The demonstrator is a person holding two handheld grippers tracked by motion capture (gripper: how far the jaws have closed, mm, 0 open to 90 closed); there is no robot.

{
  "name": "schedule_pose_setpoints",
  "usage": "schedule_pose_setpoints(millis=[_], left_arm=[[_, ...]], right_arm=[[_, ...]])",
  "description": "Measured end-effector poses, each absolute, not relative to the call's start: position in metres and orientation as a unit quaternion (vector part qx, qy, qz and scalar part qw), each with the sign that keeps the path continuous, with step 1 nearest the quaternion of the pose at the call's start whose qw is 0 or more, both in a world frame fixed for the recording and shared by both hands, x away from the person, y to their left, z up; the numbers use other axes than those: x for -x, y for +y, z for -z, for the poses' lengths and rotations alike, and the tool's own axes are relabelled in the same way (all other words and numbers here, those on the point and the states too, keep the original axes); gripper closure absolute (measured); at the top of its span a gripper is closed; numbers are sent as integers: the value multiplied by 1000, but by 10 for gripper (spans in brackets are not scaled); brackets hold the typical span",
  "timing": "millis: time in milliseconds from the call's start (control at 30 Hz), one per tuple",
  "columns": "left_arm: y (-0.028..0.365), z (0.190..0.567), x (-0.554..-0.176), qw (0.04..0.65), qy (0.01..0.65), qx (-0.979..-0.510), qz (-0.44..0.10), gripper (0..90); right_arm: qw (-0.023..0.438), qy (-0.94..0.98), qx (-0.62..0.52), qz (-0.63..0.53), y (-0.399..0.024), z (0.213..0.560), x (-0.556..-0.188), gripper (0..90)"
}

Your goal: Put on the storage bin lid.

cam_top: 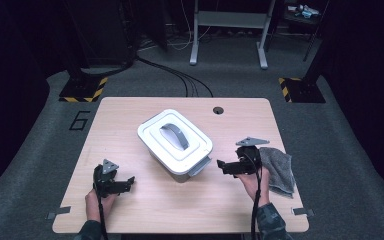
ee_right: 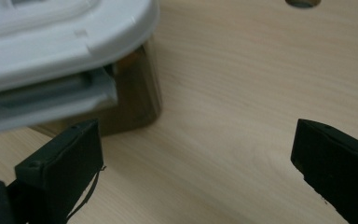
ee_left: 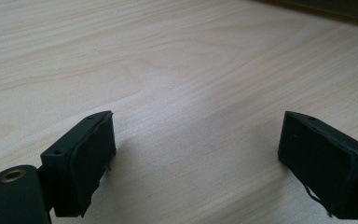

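Observation:
A storage box with a white lid (cam_top: 175,141) and a grey handle (cam_top: 176,135) sits turned at an angle in the middle of the wooden table (cam_top: 130,115). My right gripper (cam_top: 222,165) is open just right of the box's near corner, where a grey latch (cam_top: 200,167) sticks out. In the right gripper view the latch (ee_right: 46,100) and the lid's corner (ee_right: 70,44) lie just beyond the left jaw, apart from it. My left gripper (cam_top: 129,181) is open at the front left, over bare wood (ee_left: 196,84), with nothing between its jaws.
A grey cloth (cam_top: 279,167) lies crumpled by the table's right edge, beside my right hand. A round cable hole (cam_top: 218,110) sits near the far edge. Black cables and a desk frame (cam_top: 228,30) are on the floor beyond.

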State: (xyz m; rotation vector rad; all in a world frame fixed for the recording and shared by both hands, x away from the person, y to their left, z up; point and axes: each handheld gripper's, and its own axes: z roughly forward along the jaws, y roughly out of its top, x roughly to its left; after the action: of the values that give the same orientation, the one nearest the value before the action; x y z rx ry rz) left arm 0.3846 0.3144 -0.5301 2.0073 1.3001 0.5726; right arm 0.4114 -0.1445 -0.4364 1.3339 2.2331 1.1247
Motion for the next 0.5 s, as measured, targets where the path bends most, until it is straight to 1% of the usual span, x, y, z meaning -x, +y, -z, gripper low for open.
schedule_pose_setpoints(millis=[33, 233, 333, 467, 500], left_arm=[[314, 530, -385, 335, 498, -769, -219, 107], [314, 530, -385, 335, 499, -769, -219, 107], [315, 530, -385, 333, 496, -771, -221, 107], [315, 530, -385, 333, 495, -771, -221, 107], [315, 530, -385, 333, 495, -771, -221, 107]], right_arm=[[154, 779, -472, -382, -148, 451, -408, 9], [156, 795, -478, -340, -153, 493, -401, 0], [170, 797, -472, -335, -152, 506, -397, 0], [181, 798, -470, -332, -149, 514, -393, 0], [189, 805, -464, -316, -147, 521, -393, 0]])
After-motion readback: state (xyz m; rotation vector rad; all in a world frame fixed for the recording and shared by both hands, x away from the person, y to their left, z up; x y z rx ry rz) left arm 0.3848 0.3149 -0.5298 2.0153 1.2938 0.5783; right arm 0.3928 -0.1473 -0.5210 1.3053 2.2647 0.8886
